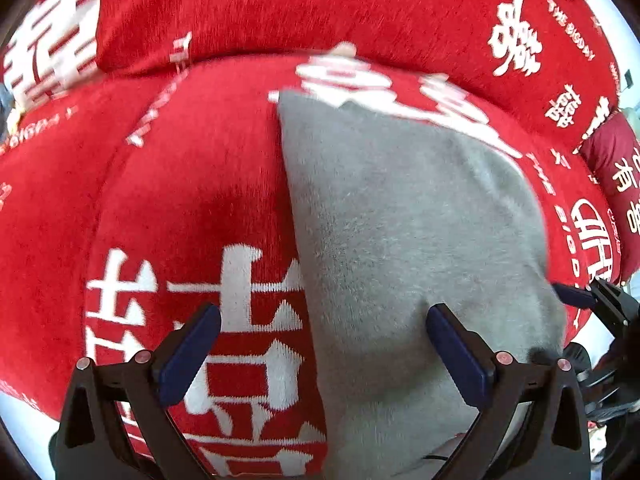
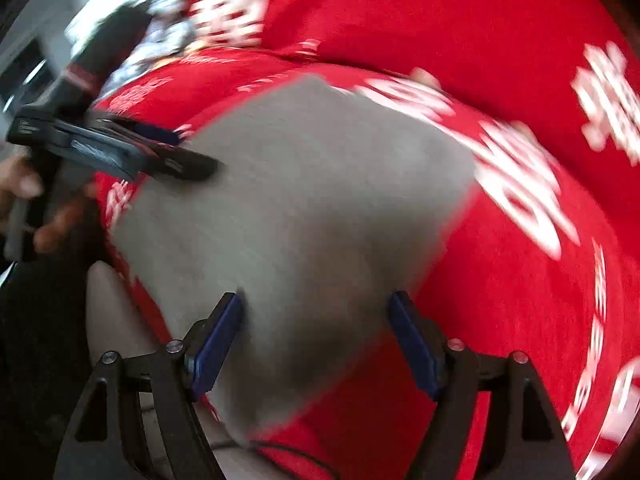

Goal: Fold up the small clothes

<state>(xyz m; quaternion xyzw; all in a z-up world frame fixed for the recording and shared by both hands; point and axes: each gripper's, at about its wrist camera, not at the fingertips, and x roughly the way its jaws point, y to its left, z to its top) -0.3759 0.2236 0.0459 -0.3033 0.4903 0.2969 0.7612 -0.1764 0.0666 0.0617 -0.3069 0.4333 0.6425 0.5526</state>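
A grey fleecy cloth (image 1: 404, 216) lies folded flat on a red blanket (image 1: 188, 184) printed with white characters. My left gripper (image 1: 324, 312) hangs open and wide over the cloth's left edge, one finger above the grey fabric and the other above the red blanket, with nothing pinched. The right gripper (image 2: 316, 300) is open over the near corner of the grey cloth (image 2: 304, 184), and the fabric shows between its blue pads (image 2: 220, 336). Each gripper appears in the other's view: the right gripper (image 1: 576, 296) at the cloth's right edge, the left gripper (image 2: 196, 152) at its left edge, held by a hand (image 2: 24, 184).
The red blanket (image 2: 500, 280) drapes over a rounded, cushioned surface and rises behind the cloth. A dark red cushion (image 1: 616, 184) with pale characters sits at the far right. A black-and-white patterned item (image 2: 132, 12) lies at the back left. A pale surface (image 2: 116, 320) shows below the blanket's near edge.
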